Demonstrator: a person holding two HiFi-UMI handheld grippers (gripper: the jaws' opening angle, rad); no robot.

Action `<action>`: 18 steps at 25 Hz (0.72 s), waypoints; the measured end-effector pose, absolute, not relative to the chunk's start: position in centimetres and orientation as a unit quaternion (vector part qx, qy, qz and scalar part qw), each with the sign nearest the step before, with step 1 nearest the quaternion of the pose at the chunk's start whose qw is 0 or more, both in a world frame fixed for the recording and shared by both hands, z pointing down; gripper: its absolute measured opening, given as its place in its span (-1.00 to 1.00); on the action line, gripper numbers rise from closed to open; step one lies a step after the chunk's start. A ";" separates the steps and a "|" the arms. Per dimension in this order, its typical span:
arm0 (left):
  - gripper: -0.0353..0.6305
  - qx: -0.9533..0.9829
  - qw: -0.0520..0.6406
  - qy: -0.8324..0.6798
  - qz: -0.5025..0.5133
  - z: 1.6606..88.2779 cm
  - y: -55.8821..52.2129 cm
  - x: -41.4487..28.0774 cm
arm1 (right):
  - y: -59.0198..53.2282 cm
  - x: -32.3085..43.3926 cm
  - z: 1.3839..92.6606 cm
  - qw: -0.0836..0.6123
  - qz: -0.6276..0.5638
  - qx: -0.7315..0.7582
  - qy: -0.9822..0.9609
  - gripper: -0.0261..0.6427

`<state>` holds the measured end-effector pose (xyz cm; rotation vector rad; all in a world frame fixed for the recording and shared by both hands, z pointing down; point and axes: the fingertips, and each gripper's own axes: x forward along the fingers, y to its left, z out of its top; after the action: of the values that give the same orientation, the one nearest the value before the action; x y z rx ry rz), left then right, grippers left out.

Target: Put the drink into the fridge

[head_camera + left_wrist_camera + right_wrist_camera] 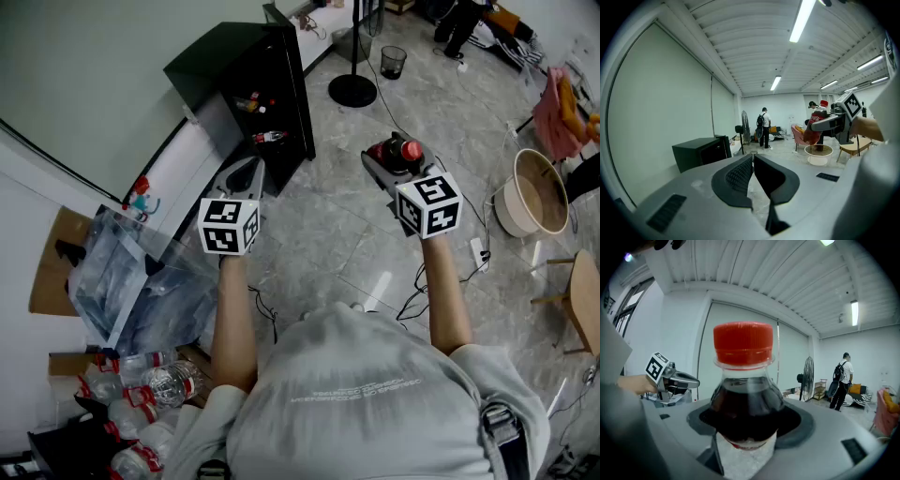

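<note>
My right gripper [389,161] is shut on a cola bottle [745,394] with a red cap [410,149]; the dark drink fills the space between the jaws in the right gripper view. The same bottle [816,125] shows held up at the right of the left gripper view. My left gripper [246,175] is shut and holds nothing, its jaw tips meeting [753,157]. The small black fridge [251,89] stands against the wall ahead of the left gripper, its door side with items on shelves facing right; it appears again as the black fridge [701,151] at the left.
Several plastic bottles [141,394] and a clear plastic bag [131,281] lie at my lower left. A standing fan base [352,90], a round basin [536,192] and a wooden stool [579,295] stand on the tiled floor. A person [763,126] stands far off.
</note>
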<state>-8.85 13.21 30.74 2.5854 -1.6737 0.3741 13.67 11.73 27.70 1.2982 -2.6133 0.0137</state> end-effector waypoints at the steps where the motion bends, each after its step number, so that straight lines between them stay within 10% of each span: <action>1: -0.83 0.834 0.017 -0.539 0.119 30.7 13.1 -8.8 | 11.6 13.7 27.8 0.111 0.005 0.442 -0.890 0.00; 18: -0.83 0.825 0.037 -0.550 0.128 32.8 11.8 -5.3 | 9.7 17.9 29.8 0.102 0.030 0.439 -0.892 0.00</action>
<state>-5.35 11.85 32.79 2.5308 -1.6873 0.3942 17.89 9.71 29.79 1.2962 -2.6340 0.0885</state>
